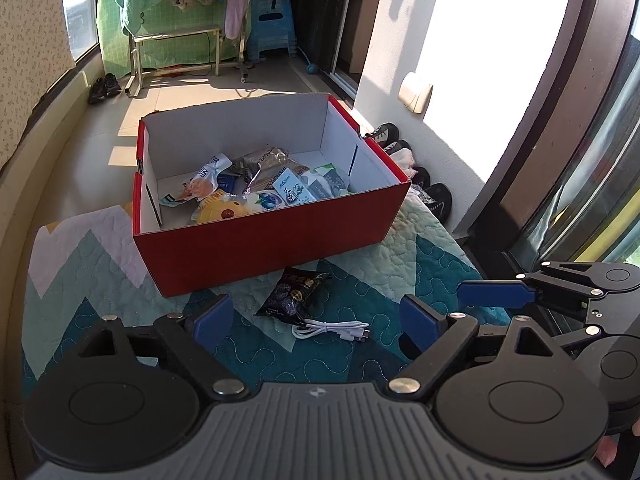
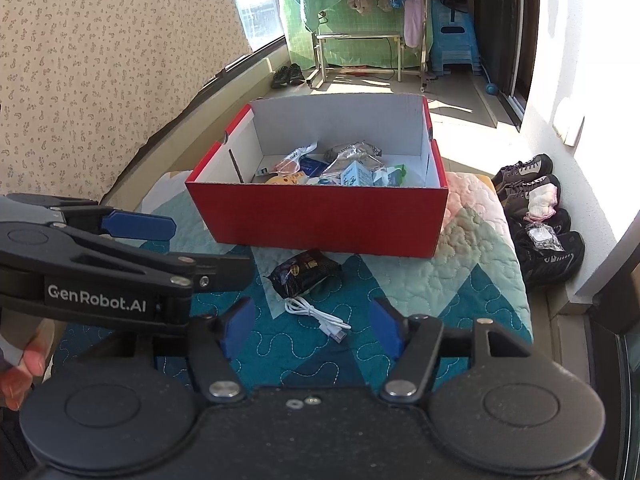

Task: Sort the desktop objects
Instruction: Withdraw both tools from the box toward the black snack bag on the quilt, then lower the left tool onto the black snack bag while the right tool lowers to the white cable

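Sunlit balcony floor, laundry hanging at the far end, shoes [image 2: 532, 184] lining the wall on the right. Quilt [image 1: 420, 248] lying spread over a low surface, carrying a red box [image 1: 264, 240] that is already holding a heap of snack packets [image 1: 256, 184].

Two things are lying outside the box, on the quilt just in front of its near wall: a dark snack bag [image 1: 294, 294] and, touching its near edge, a coiled white cable [image 1: 330, 328].

Left gripper [image 1: 316, 320] is hanging over the pair with jaws spread wide and nothing between the pads; the cable and bag are sitting in the gap below it. Right gripper [image 2: 312, 326] is hovering beside it, jaws partly apart, also empty, its view lining up on the cable.

Judgement: sorting is nearly finished, these two pieces remaining.

Risks from here:
- Both grippers are crowding the same small patch; their arms are overlapping in each view, so a collision is likely if both descend together.
- Cable is thin and loose; pads could be pinching quilt fabric instead, or lifting one loop while the rest trails.
- Bag and cable touching, so grabbing one may be dragging the other.
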The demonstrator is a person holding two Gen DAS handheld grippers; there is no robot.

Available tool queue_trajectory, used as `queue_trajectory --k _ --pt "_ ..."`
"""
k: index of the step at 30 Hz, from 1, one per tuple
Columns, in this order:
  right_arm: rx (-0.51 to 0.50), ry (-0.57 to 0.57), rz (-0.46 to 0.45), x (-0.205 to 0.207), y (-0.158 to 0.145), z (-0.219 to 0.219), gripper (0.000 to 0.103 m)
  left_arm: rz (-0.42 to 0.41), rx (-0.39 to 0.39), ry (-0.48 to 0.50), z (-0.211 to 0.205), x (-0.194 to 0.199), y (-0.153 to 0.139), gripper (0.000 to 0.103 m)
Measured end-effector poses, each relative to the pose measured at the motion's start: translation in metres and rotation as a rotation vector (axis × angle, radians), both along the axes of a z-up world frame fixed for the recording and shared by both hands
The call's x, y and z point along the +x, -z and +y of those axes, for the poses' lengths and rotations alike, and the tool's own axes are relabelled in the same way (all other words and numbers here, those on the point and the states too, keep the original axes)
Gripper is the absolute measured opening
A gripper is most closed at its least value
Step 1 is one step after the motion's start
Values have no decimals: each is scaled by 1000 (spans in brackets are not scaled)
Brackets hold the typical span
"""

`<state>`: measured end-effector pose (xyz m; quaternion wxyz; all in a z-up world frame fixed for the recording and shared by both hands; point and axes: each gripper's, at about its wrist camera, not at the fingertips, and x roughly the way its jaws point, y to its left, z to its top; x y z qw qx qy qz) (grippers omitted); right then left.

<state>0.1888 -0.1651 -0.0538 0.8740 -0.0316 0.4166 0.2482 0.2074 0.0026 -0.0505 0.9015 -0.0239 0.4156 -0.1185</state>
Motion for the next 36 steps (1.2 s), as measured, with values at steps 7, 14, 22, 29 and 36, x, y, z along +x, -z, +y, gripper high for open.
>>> queue_trajectory --k 7,14,22,29,36 --pt "-38 -43 12 1 21 2 67 11 -6 16 -3 6 19 101" --pt "-87 -86 25 13 46 8 67 39 -8 17 -2 22 46 101" --pt "-91 -101 50 30 74 14 67 83 -10 13 1 48 76 101" --pt "-59 -94 54 41 88 20 67 104 -18 16 0 69 95 101" --pt "-19 -83 78 48 100 22 65 98 0 3 -2 82 109 101"
